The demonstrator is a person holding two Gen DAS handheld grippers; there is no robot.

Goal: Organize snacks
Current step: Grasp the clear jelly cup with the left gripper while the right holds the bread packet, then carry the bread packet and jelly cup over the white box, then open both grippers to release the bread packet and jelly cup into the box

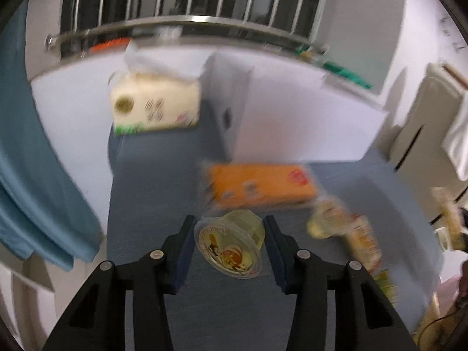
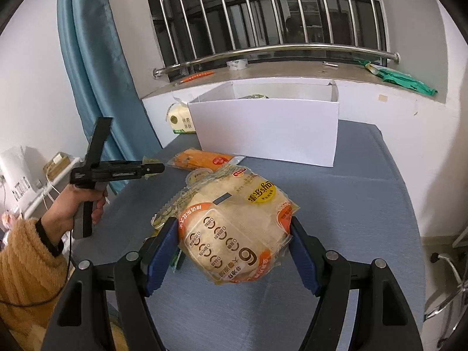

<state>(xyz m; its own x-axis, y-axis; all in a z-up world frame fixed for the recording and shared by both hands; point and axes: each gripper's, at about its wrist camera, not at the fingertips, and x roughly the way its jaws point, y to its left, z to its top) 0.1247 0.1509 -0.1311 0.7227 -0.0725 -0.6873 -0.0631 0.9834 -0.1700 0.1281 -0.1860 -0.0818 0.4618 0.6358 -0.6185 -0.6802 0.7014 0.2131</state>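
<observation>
We find the right claw (image 2: 234, 242) closed on a large clear plastic bag of round flatbreads with orange print (image 2: 234, 228), its blue pads pressing the bag's two sides and holding it clear of the grey-blue surface (image 2: 351, 204).

The left claw (image 1: 229, 242) stands partly open around a small clear plastic jelly cup with a printed foil lid (image 1: 231, 245). The cup lies tilted between the blue pads; a narrow gap shows on each side, so we record no grip. The left wrist view is blurred.

In the right wrist view, a hand (image 2: 77, 204) in a fuzzy orange-brown sleeve (image 2: 26, 263) holds the left claw's handle at the left side of the surface.

An open white cardboard box (image 2: 266, 128) stands at the far end of the surface, below the window sill (image 2: 278, 71); something pale green shows inside it, too small to identify. A flat orange snack packet (image 2: 201, 159) lies just in front of the box, and near it a crinkled yellow snack wrapper (image 1: 345, 234). A cream tissue pack (image 1: 155, 105) sits left of the box. A blue curtain (image 2: 93, 58) hangs on the left.
</observation>
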